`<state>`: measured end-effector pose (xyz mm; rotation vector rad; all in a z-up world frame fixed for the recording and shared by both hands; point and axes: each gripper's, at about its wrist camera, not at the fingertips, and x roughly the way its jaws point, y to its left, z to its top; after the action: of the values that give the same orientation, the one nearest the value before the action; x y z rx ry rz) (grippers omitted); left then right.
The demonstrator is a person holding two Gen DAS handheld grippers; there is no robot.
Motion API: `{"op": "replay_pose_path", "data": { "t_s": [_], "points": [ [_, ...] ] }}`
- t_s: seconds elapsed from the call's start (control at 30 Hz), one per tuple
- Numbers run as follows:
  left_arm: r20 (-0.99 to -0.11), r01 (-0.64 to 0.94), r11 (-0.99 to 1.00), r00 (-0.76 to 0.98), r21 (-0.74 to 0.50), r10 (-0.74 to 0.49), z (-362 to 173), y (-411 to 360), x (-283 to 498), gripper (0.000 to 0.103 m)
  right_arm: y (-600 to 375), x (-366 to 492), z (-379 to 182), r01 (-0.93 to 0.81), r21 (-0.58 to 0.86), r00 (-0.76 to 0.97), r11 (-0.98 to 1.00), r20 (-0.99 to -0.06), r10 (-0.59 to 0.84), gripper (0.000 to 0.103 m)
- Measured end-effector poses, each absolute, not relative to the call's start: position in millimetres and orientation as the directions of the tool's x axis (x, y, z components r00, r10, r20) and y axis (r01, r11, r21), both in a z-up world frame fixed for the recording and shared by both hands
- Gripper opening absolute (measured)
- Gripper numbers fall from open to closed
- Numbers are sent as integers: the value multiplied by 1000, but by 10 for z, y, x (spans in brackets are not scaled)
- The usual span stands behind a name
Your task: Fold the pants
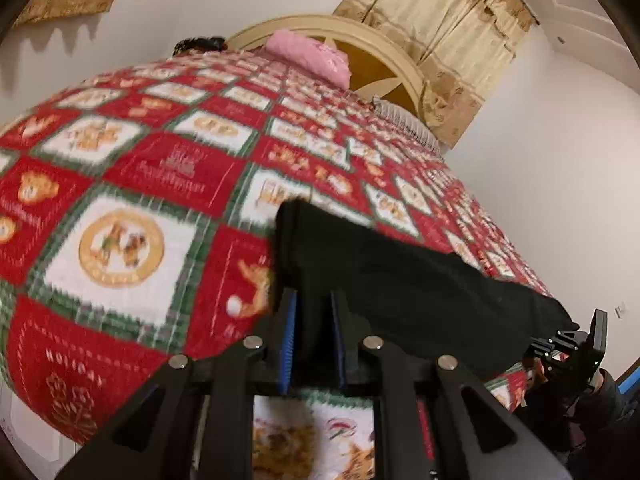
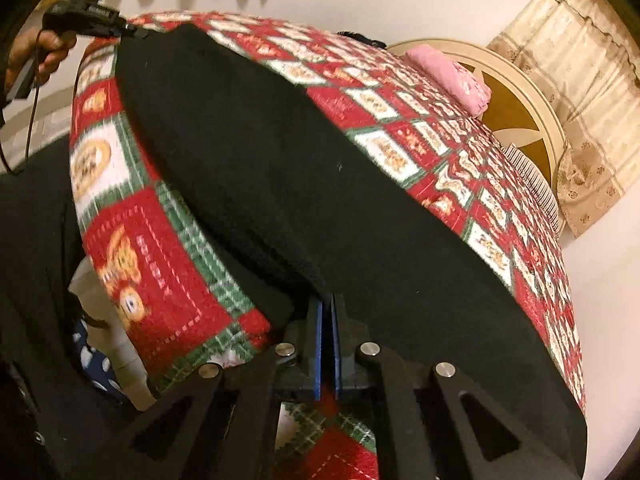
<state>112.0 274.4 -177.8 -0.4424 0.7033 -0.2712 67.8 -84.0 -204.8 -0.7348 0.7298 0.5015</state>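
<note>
Stretching the black pants [image 2: 288,184] over the holiday quilt [image 1: 132,184] on the bed, each hand-held gripper, left [image 1: 314,340] and right [image 2: 328,340], is clamped on an edge, so uneven pulling could slip the fabric free or skew the fold.

Left claw [image 1: 314,336] clamped on black cloth, pads slightly apart. Right claw [image 2: 328,340] pinched nearly closed on cloth. Bare hand [image 2: 34,54] gripped left handle.
</note>
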Motion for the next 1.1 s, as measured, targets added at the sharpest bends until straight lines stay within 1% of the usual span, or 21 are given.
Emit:
{"op": "replay_pose_path", "data": {
  "t_s": [0.07, 0.1, 0.13, 0.17, 0.2, 0.23, 0.27, 0.33, 0.37, 0.4, 0.43, 0.47, 0.5, 0.57, 0.6, 0.8, 0.93, 1.0, 1.03, 1.07, 1.1],
  "points": [
    [-532, 111, 876, 756, -470, -381, -1669, 2740, 1119, 18, -845, 654, -1963, -631, -431, 665, 646, -729, 163, 3],
    [-538, 107, 883, 757, -457, -371, -1652, 2733, 1134, 18, -855, 654, -1938, -631, -429, 665, 647, -728, 166, 3],
    [-558, 101, 892, 747, -441, -360, -1661, 2726, 1159, 17, -865, 672, -1932, -638, -423, 659, 644, -733, 170, 3],
    [-591, 86, 908, 733, -410, -336, -1705, 2712, 1197, 17, -861, 689, -1977, -660, -411, 629, 629, -759, 165, 3],
    [-605, 75, 915, 728, -397, -322, -1739, 2712, 1208, 17, -853, 687, -2052, -683, -415, 605, 601, -783, 147, 4],
    [-614, 65, 915, 722, -399, -319, -1780, 2732, 1213, 17, -854, 674, -2078, -686, -427, 607, 590, -782, 140, 5],
    [-618, 51, 907, 716, -419, -325, -1825, 2771, 1206, 18, -866, 661, -2086, -688, -426, 604, 587, -784, 139, 7],
    [-603, 31, 899, 731, -436, -318, -1829, 2840, 1148, 18, -921, 642, -2008, -707, -375, 572, 600, -802, 172, 20],
    [-585, 31, 900, 751, -434, -308, -1797, 2893, 1110, 19, -945, 637, -1955, -710, -359, 567, 606, -802, 189, 34],
    [-578, 30, 902, 758, -430, -301, -1768, 2923, 1110, 24, -969, 638, -1877, -711, -338, 564, 616, -797, 214, 46],
    [-573, 29, 902, 763, -430, -298, -1741, 2948, 1129, 29, -989, 658, -1783, -713, -312, 560, 627, -792, 243, 48],
    [-569, 25, 902, 768, -431, -293, -1717, 2959, 1155, 41, -995, 702, -1694, -716, -284, 555, 638, -786, 273, 48],
    [-562, 24, 902, 775, -431, -290, -1689, 2965, 1189, 50, -990, 733, -1645, -714, -273, 557, 644, -779, 288, 48],
    [-547, 40, 901, 783, -432, -296, -1634, 2950, 1310, 55, -921, 899, -1569, -694, -285, 586, 661, -757, 289, 48],
    [-549, 43, 902, 781, -430, -299, -1625, 2938, 1380, 55, -876, 969, -1572, -688, -288, 592, 667, -754, 285, 48],
    [-598, 62, 913, 737, -403, -314, -1669, 2799, 1746, 55, -687, 1591, -1665, -630, -317, 632, 709, -740, 230, 48],
    [-626, 96, 911, 698, -401, -349, -1716, 2686, 1812, 54, -684, 1869, -1742, -635, -272, 590, 723, -775, 227, 48],
    [-647, 97, 915, 677, -393, -350, -1768, 2636, 1829, 45, -668, 1901, -1794, -642, -273, 576, 717, -788, 216, 48],
    [-657, 88, 917, 671, -390, -344, -1797, 2631, 1829, 44, -654, 1932, -1839, -644, -280, 572, 711, -794, 205, 48],
    [-657, 86, 917, 671, -390, -342, -1810, 2630, 1829, 38, -639, 1957, -1894, -646, -287, 568, 707, -800, 194, 48],
    [-655, 87, 918, 676, -387, -339, -1814, 2635, 1824, 25, -629, 1983, -1954, -652, -283, 554, 704, -811, 187, 48]
  ]
}}
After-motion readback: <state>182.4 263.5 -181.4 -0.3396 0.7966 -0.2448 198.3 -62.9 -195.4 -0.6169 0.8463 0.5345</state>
